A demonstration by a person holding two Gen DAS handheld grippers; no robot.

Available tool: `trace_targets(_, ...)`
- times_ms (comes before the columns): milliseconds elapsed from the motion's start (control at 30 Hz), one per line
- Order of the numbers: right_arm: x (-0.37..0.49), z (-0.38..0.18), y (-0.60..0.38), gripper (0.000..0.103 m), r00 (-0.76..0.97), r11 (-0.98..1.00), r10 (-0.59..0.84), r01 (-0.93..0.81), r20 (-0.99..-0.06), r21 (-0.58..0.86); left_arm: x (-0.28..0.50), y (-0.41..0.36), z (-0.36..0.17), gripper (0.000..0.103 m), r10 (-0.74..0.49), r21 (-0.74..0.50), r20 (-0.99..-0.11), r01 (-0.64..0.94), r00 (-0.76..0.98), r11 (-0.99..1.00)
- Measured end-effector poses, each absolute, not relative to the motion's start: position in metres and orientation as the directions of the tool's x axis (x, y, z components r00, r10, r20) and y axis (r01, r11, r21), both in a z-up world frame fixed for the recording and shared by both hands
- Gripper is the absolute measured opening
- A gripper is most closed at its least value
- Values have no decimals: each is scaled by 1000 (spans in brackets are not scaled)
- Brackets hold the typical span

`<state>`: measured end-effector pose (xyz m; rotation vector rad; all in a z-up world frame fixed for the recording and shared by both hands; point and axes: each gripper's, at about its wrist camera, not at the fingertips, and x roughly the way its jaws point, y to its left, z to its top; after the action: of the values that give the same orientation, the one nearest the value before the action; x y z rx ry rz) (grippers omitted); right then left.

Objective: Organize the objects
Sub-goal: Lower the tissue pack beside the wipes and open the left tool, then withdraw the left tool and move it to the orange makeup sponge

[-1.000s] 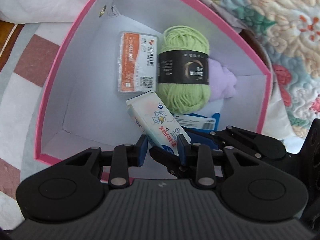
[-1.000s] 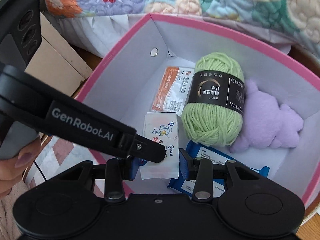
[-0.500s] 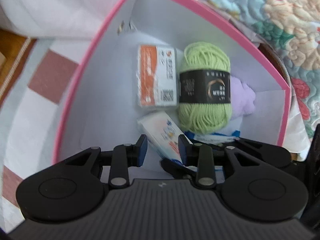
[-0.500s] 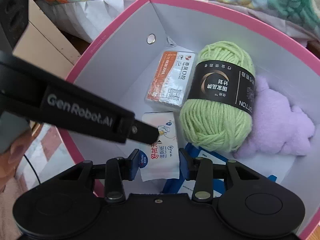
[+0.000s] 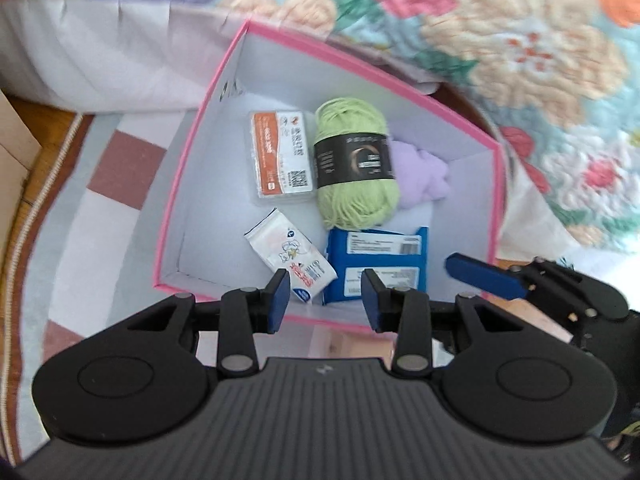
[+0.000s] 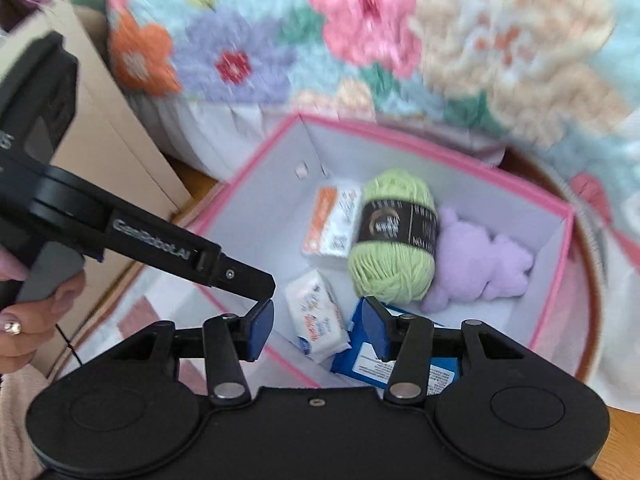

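My left gripper: spread, just been opening, empty, above the box.
My right gripper: likewise.
Wipes packet: in pink box, below both grippers.

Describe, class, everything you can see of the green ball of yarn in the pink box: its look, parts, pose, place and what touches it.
The green ball of yarn is a plump skein of pale green, soft-looking strands, wrapped round its middle by a black paper band with a gold ring mark and small print. It lies on its side on the white floor of the pink-rimmed box, near the far corner. An orange and white packet lies along one side of it, a purple plush toy presses against the other, and its near end meets the blue packet. No gripper touches it.
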<state>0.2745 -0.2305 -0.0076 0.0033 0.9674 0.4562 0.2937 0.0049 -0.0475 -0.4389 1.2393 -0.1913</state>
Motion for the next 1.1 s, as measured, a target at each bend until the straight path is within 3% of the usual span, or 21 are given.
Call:
trace_targets(333,207,70,-205,55,581,894,341,-444,-739,64,241,16,38,45,-408,-426,-836,34,366,904)
trace_targets(600,151,94,-189,56,581,878,353,-476,-733,46,186,18,88,52,-382,-342,-821,169,425,924)
trace_targets(800,121,89,-197,56,517,886,402,-427,-756,179,152,13,86,57,-419,-332,-820,272,391,903)
trace_targets(1100,86,58,-215,57,540,913,355,-377,-763,157,133,0,43,58,-437,-349,-837,294,330,890)
